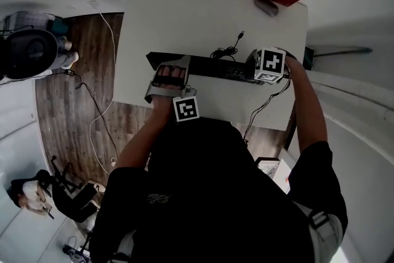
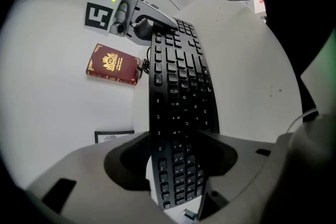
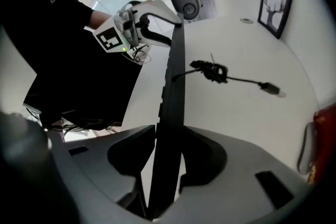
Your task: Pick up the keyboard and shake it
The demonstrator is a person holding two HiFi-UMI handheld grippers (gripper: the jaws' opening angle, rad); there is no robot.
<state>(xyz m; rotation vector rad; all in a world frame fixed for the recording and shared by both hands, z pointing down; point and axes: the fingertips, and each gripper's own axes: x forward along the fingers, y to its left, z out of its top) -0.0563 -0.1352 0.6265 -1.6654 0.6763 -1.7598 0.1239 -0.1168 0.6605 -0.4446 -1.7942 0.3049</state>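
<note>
left gripper (image 2: 176, 161), right gripper (image 3: 165, 165) clamping keyboard (image 2: 181, 86) ends, near table (image 1: 203, 9) front edge

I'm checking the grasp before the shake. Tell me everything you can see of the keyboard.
The keyboard is a long, thin, black board, plastic by its look, with rows of black keys bearing pale legends. It is held tilted, not flat, over the white table; whether an edge touches the table is unclear. The left gripper clamps one end, the right gripper the other. A black cable seems to run from its back edge to a loose plug on the table.
</note>
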